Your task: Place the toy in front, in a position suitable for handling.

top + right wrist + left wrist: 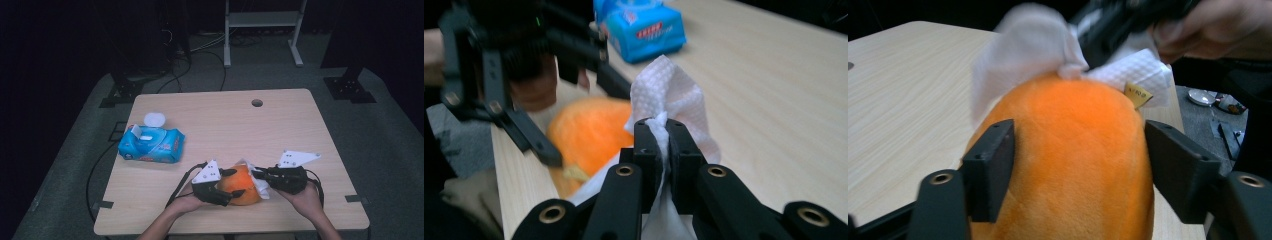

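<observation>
Tabletop: orange plush toy lengthwise left-right

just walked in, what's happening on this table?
A person is wiping an orange plush toy near the table's front edge. The left gripper straddles the toy, jaws at its sides. The right gripper is shut on a white wipe lying against the toy's top. A blue wipes pack sits open at left.
</observation>
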Available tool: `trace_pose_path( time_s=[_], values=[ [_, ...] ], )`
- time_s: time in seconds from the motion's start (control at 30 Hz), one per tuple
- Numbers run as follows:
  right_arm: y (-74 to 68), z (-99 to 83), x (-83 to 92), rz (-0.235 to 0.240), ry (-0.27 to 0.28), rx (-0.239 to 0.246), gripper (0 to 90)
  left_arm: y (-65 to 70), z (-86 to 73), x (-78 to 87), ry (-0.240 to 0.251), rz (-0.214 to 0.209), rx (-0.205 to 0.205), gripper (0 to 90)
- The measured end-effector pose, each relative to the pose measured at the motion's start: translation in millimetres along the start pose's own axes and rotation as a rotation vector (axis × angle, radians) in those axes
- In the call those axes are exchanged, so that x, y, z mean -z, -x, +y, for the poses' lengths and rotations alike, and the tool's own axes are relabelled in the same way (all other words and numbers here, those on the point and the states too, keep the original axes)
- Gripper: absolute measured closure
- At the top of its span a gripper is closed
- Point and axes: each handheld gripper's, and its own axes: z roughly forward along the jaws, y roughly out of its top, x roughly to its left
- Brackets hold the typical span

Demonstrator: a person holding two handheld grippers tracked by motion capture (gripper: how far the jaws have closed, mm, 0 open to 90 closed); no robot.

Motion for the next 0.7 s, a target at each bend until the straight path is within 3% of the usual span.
trace_pose_path(
  time_s=[0.07,0.17,0.27,0.47,0.53,0.6,0.67,0.7],
  values=[
    [4.2,-6.1,-1.7,0.028,-0.018,-0.025,84.2,-2.7,0.7,4.3,0.019,0.000,0.015,25.8],
    [5.1,-9.3,1.7,0.017,-0.027,-0.019,84.2,-6.8,-1.0,8.4,0.017,0.004,0.043,20.7],
    [7.0,-12.1,4.5,0.005,-0.033,-0.024,84.1,-9.5,-7.6,6.7,-0.018,-0.033,0.063,17.6],
    [6.6,-15.1,3.6,0.032,-0.051,-0.028,84.2,-13.7,-13.1,4.4,-0.024,-0.058,0.113,18.3],
    [6.9,-14.6,2.2,0.038,-0.052,-0.041,84.2,-12.4,-14.0,2.0,-0.039,-0.046,0.108,26.6],
    [6.1,-14.5,-0.5,0.037,-0.043,-0.047,84.3,-9.9,-10.4,2.4,-0.045,-0.028,0.067,42.8],
    [5.0,-11.8,0.2,0.023,-0.028,-0.041,84.4,-9.3,-3.6,4.8,-0.021,-0.009,0.016,52.2],
    [5.2,-9.4,2.4,0.015,-0.013,-0.037,84.4,-10.3,-0.6,5.6,0.000,-0.003,0.012,52.8]
  ],
)
